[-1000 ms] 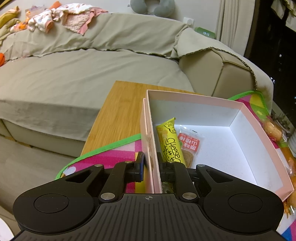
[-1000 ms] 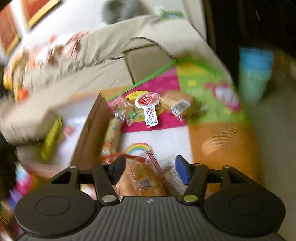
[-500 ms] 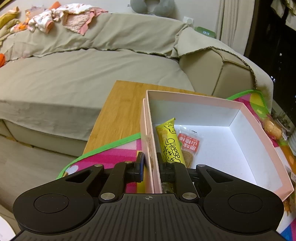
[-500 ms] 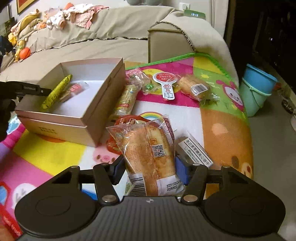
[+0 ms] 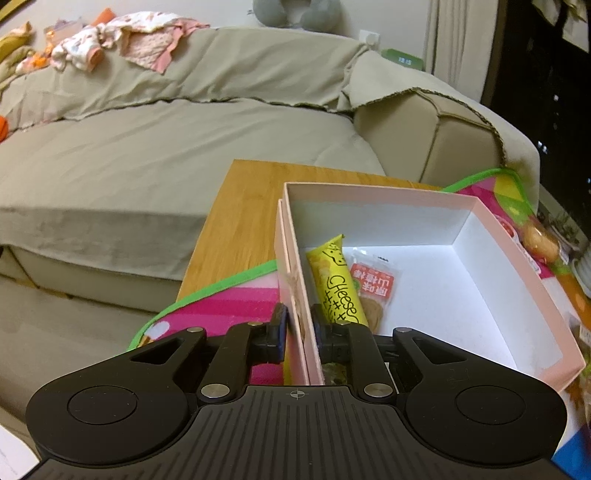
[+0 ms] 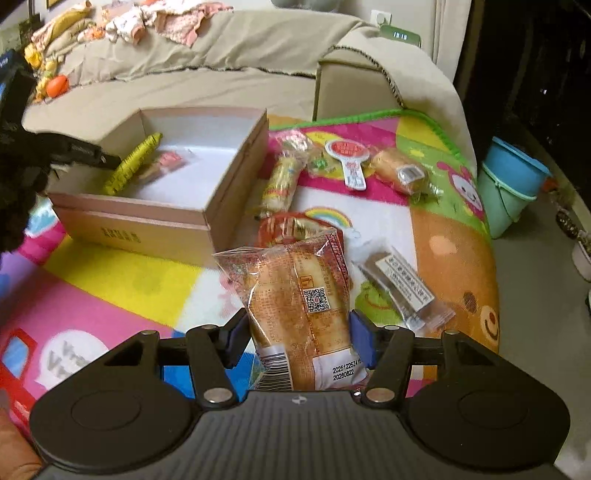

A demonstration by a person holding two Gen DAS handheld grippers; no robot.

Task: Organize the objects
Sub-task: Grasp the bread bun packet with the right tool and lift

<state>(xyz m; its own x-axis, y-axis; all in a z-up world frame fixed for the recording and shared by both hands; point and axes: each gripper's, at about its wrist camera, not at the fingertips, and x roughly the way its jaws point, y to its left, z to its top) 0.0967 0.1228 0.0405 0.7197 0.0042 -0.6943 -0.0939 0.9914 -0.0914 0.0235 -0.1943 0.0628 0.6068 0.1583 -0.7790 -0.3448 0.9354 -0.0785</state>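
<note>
My left gripper (image 5: 298, 326) clamps the box (image 6: 207, 218) wall; my right gripper (image 6: 299, 332) grips a bread pack (image 6: 299, 295). Two snacks (image 5: 347, 291) lie inside the box. I'd say most remains: five or so packets (image 6: 280, 181) wait on the mat (image 6: 122, 284) toward one o'clock.

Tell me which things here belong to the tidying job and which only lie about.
Job: pink box, gripped at its wall by left gripper; bread packet in right gripper; yellow cheese stick in the box; loose snacks on the mat.

Lying about: sofa; clothes; blue bucket.
</note>
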